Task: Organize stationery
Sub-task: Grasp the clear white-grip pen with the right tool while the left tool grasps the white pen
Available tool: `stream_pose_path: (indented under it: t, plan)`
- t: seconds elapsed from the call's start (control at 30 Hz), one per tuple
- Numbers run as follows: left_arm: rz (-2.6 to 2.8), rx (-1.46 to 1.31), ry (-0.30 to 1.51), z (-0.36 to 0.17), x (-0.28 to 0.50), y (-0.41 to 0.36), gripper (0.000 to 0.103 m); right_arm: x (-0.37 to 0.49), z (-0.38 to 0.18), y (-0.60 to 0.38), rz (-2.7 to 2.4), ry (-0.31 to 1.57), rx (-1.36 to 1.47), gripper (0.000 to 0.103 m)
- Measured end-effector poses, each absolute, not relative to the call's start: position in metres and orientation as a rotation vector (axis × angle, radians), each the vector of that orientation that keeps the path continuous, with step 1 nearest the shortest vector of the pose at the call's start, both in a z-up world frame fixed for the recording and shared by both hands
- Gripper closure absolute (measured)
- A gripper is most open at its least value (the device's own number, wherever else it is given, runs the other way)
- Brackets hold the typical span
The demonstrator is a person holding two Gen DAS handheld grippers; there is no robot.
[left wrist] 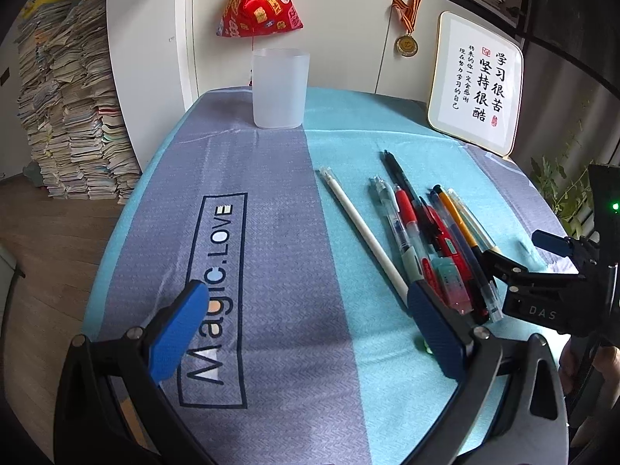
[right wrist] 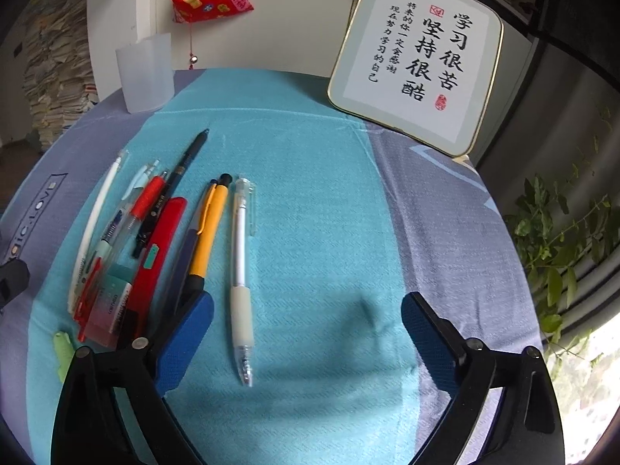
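Several pens lie in a loose pile (left wrist: 434, 232) on the teal and grey cloth (left wrist: 271, 232), also in the right wrist view (right wrist: 147, 240). A white clear pen (right wrist: 241, 271) lies apart, just right of the pile, between my right gripper's fingers. A thin white pen (left wrist: 362, 228) lies left of the pile. A frosted plastic cup (left wrist: 279, 88) stands upright at the table's back, also seen from the right (right wrist: 144, 73). My left gripper (left wrist: 306, 333) is open and empty over the cloth. My right gripper (right wrist: 308, 343) is open and empty above the white clear pen.
A framed calligraphy board (right wrist: 416, 58) leans at the back right. A red pyramid ornament (left wrist: 259, 6) and a medal (left wrist: 406, 44) hang on the wall. Stacked books (left wrist: 66, 116) stand left of the table. A plant (right wrist: 558, 252) grows at the right edge.
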State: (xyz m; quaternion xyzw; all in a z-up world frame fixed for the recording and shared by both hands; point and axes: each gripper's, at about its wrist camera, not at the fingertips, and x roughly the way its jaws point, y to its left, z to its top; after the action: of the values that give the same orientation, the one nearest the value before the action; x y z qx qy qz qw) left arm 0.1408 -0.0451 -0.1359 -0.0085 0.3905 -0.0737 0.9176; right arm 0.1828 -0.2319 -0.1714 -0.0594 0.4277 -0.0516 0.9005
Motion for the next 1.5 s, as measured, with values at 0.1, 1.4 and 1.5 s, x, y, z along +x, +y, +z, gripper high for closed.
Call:
stream_pose_path:
  t: [0.1, 1.4, 1.5]
  plan:
    - [-0.154, -0.016, 0.804, -0.136, 0.141, -0.045, 0.001, 0.182, -0.171, -0.235, -0.044, 0.886, -0.06, 0.028]
    - [0.043, -0.091, 0.96, -0.157, 0.204, -0.077, 0.001, 0.141, -0.17, -0.232, -0.018, 0.824, 0.057, 0.092]
    - [0.108, -0.05, 0.937, -0.161, 0.208, -0.082, 0.001, 0.14, -0.17, -0.232, -0.015, 0.82, 0.064, 0.092]
